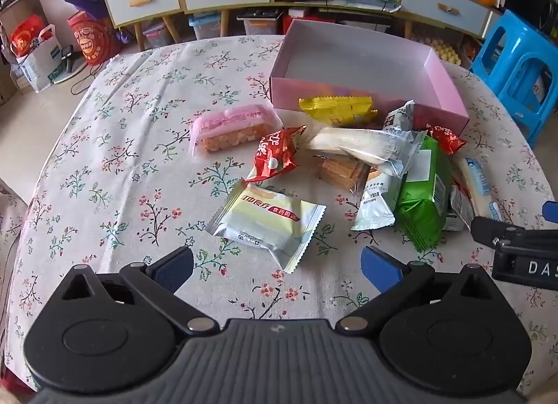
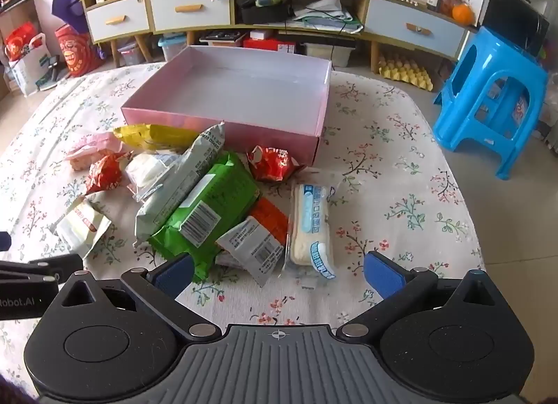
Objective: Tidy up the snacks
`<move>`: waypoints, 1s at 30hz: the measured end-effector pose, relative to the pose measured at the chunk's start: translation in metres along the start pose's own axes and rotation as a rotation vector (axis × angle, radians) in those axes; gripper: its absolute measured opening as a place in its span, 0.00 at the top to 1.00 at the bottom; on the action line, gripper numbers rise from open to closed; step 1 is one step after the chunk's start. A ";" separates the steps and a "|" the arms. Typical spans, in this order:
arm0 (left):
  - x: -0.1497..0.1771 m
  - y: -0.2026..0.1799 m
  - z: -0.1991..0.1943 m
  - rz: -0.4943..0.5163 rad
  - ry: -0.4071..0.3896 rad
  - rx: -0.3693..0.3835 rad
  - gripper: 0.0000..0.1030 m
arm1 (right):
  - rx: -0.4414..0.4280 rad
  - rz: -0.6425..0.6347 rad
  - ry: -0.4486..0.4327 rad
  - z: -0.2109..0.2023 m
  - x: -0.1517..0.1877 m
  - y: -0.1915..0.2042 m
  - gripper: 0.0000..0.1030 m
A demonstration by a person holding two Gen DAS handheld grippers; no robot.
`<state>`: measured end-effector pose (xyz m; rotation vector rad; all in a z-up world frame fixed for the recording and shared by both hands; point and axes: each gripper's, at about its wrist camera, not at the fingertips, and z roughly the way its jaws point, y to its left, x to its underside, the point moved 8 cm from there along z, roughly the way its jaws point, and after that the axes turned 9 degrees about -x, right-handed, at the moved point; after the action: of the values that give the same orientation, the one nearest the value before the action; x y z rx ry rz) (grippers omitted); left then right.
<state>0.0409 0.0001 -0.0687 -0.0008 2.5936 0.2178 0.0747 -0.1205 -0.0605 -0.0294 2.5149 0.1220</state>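
Both tools, left tool (image 1: pixel 277 266) and right tool (image 2: pixel 279 269), hang released over snacks (image 2: pixel 205 208) beside a seemingly empty pink box (image 2: pixel 223 125).

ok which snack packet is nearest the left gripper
The pale cream packet with the red label, lying alone just ahead of the open left gripper; the other packets sit farther back.

Box (image 2: pixel 244 97) at rear of tabletop (image 2: pixel 401 195); snack packets (image 2: pixel 209 208) piled in front of it, touching its near wall. Stool (image 2: pixel 488 97) on floor to the right.
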 end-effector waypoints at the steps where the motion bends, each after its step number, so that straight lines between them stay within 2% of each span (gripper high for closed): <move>1: 0.000 0.001 0.001 0.009 0.004 -0.019 0.00 | -0.003 0.004 0.003 0.000 0.000 0.000 0.00; 30: -0.001 0.005 0.004 -0.004 0.000 -0.031 0.00 | -0.024 -0.005 0.014 0.005 0.001 0.005 0.00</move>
<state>0.0431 0.0057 -0.0705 -0.0173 2.5900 0.2571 0.0764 -0.1156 -0.0645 -0.0466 2.5270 0.1503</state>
